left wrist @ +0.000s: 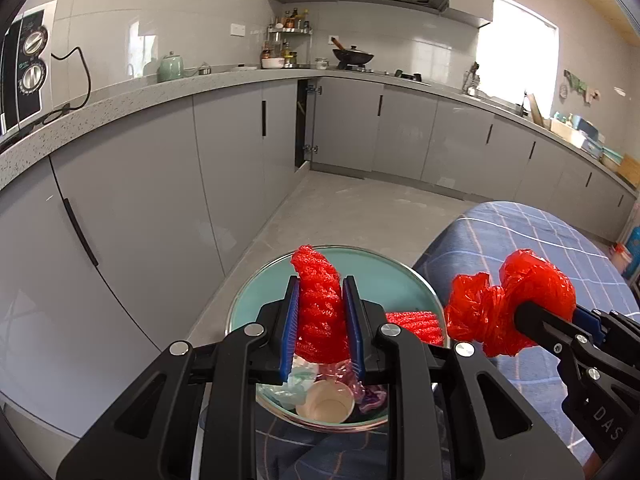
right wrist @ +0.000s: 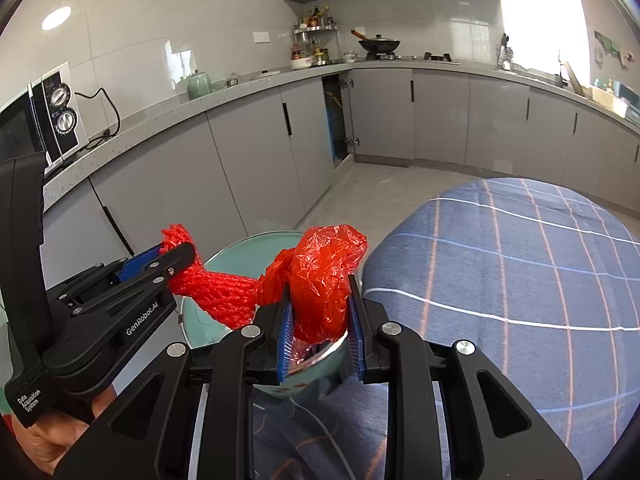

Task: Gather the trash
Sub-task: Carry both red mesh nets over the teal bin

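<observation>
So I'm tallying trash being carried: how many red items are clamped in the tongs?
2. A red foam net in the left tongs, and a crumpled red plastic bag in the right tongs, both above the bin.

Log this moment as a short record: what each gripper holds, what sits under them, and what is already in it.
left gripper: shut on red foam net sleeve
right gripper: shut on crumpled red plastic bag
below both: round pale-green metal bin, beside table with blue checked cloth
bin contents: paper cup, clear plastic wrap; more red foam net at its right edge
stage: both red pieces held above the bin, not yet dropped
</observation>
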Demonstrator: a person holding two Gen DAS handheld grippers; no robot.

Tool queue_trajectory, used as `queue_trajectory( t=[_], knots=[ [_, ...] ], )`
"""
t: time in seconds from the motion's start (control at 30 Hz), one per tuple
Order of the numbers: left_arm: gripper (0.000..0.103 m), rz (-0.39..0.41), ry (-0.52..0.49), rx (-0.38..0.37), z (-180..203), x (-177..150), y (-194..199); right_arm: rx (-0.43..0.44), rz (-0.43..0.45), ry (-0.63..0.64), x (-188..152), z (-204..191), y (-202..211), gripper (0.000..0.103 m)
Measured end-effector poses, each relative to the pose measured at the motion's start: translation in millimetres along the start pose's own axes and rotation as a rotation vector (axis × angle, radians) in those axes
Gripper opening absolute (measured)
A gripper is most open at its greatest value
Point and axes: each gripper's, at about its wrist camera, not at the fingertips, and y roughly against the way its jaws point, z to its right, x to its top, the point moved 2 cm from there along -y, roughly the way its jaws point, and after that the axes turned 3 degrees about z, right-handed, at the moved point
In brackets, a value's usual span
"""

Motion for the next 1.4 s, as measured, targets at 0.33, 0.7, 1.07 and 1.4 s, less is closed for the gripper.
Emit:
queue_trajectory(
  t=[0.33,0.7,1.07,1.4],
  knots=[
    [0.022,-0.016,0.017,0.039,-16,-1,-13,0.019,-0.019,0.005,4,-11,-18,0.025],
    [0.022,-0.052,0.026,0.045,-20,-4,-29,0.024,-0.045,-0.004,5,-10,-36,0.025],
    [0.022,-0.083,0.008,0.055,-13,-4,-50,0.024,-0.075,-0.025,5,-3,-54,0.025],
    [0.022,-0.107,0.014,0.073,-13,2,-71,0.020,-0.092,-0.024,11,2,-73,0.025]
  ],
)
